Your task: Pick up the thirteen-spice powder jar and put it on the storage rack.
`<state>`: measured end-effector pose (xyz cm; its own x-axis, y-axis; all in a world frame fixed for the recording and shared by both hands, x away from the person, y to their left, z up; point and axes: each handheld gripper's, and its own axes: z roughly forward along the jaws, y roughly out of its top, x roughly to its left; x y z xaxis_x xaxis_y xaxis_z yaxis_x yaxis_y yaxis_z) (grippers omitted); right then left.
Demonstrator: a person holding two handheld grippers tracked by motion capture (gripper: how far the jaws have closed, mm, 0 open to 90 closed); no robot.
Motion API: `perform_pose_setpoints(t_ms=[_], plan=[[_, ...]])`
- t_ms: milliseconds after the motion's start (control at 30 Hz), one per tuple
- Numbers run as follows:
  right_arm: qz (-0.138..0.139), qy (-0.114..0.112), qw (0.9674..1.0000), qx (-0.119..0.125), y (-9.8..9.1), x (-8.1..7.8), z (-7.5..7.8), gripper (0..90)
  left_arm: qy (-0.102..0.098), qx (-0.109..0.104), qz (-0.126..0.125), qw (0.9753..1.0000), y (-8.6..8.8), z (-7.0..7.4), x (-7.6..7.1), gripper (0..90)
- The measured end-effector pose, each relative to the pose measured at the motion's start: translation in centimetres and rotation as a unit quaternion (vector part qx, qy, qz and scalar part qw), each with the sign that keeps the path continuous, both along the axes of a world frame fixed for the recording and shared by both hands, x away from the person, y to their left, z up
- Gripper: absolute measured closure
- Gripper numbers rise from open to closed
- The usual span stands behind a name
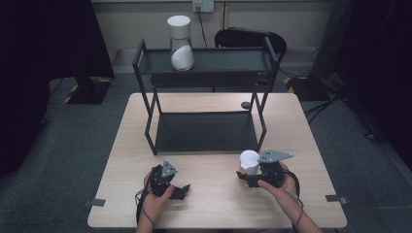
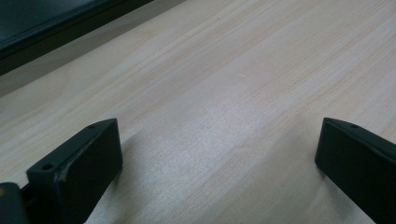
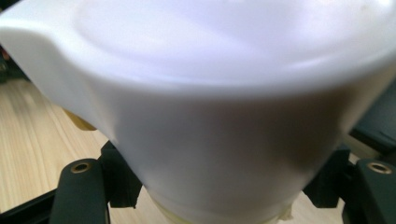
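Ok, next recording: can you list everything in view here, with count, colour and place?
Table: one, light wood, centre of the room.
Two-tier rack: one, black metal, on the far half of the table.
Lidded jar: one, clear with a white lid and white contents, on the rack's top shelf.
White-lidded container: one, white top over a yellowish body, near the table's front edge, between the right gripper's jaws.
Small round object: one, dark, on the table beside the rack's right legs.
Chair: one, black, behind the table.
Wall socket: one, white, on the back wall.
Left gripper: black, open, low over bare wood.
Right gripper: black, shut on the container.
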<state>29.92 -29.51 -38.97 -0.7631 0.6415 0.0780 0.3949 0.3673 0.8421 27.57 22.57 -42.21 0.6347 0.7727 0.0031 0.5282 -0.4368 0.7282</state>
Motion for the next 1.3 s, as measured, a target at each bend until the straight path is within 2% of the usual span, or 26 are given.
perform_pose_setpoints(t_ms=[167,367,467,633,767,867,1100,1300], plan=[[-0.006,-0.009,0.9999,-0.012,1.2,0.8,0.9,28.9,0.0,-0.001,0.0,1.0,0.0,0.0,0.0,0.0],[-0.011,-0.004,0.9999,-0.011,1.9,2.1,1.6,29.1,0.0,-0.001,0.001,1.0,0.0,0.0,0.0,0.0],[-0.012,0.004,0.9999,-0.003,2.0,2.9,2.0,29.2,0.0,-0.001,0.0,1.0,0.0,0.0,0.0,0.0],[-0.008,-0.006,0.9999,-0.013,2.4,3.8,2.9,29.2,0.001,-0.001,0.0,1.0,0.0,0.0,0.0,0.0],[-0.006,0.0,1.0,-0.008,2.7,4.6,3.6,29.3,0.001,-0.001,0.0,1.0,0.0,0.0,0.0,0.0],[-0.006,-0.005,0.9999,-0.014,3.2,4.9,4.5,29.3,0.001,0.0,0.0,1.0,0.0,0.0,0.0,0.0],[-0.003,-0.007,0.9999,-0.012,4.2,6.0,6.4,29.4,0.001,0.0,0.0,1.0,0.0,0.0,0.0,0.0],[0.0,-0.007,1.0,-0.001,5.0,6.9,8.0,29.5,0.001,0.0,0.0,1.0,0.0,0.0,0.0,0.0]])
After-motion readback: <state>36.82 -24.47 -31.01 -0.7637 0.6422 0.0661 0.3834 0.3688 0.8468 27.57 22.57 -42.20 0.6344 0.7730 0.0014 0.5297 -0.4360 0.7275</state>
